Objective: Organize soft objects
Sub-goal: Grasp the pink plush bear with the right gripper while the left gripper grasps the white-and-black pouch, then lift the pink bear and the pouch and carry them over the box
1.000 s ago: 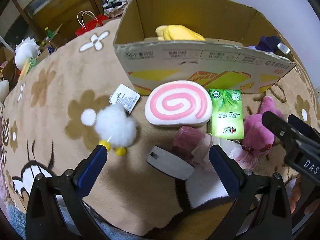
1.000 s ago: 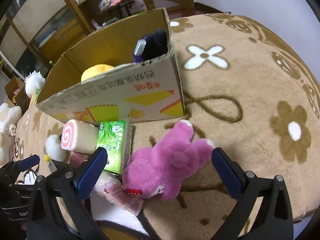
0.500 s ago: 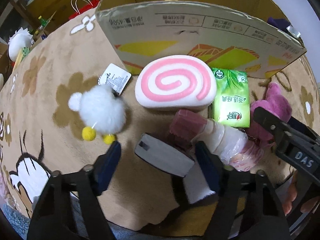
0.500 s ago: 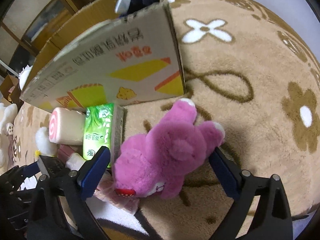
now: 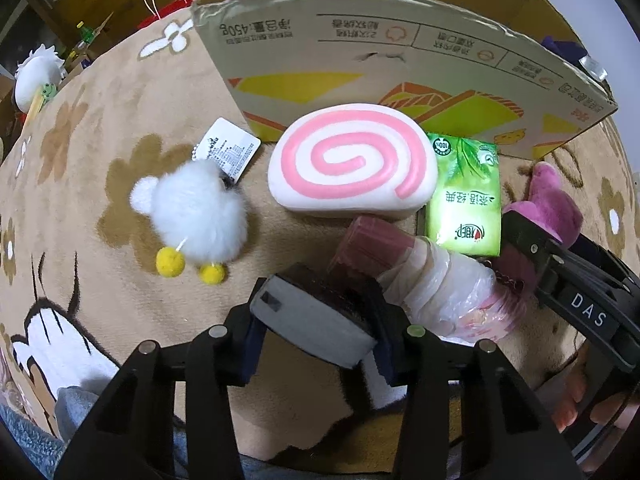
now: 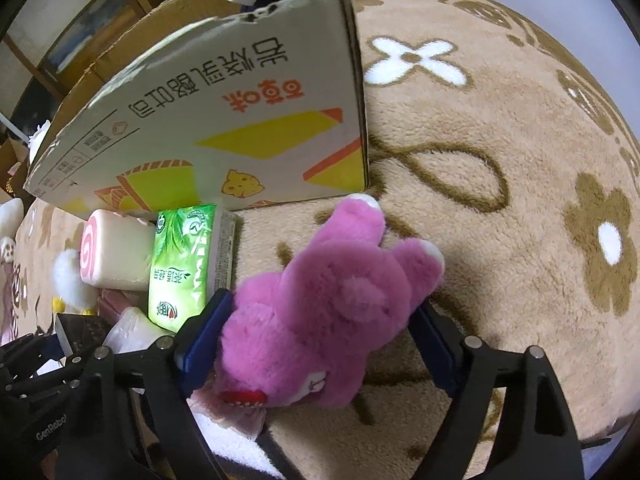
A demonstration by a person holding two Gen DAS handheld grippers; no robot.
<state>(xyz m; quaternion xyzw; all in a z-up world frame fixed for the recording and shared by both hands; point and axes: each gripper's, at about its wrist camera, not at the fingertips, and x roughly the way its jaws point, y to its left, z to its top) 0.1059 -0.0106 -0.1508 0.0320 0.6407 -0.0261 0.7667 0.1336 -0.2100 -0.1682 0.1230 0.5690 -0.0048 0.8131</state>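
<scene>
Both tongs pinching soft things in front of the open cardboard box (image 5: 400, 52) on the beige flower-patterned plush blanket (image 6: 520, 160).

The left tongs (image 5: 316, 320) are pressed onto a flat grey-and-black sponge block (image 5: 312, 320), which lies on the blanket just beside a pink-and-white bundle wrapped in clear plastic (image 5: 432, 280). The right tongs (image 6: 316, 340) squeeze a fluffy purple plush bear (image 6: 328, 304) from both sides, near the box's front right corner. Between them, touching the box's front wall, sit a white cushion with a pink spiral (image 5: 352, 168) and a green tissue pack (image 5: 466, 196), side by side. A white fluffy toy with 2 yellow pom-pom feet (image 5: 196, 216) lies apart to the left, its paper tag (image 5: 228, 152) beside it.
</scene>
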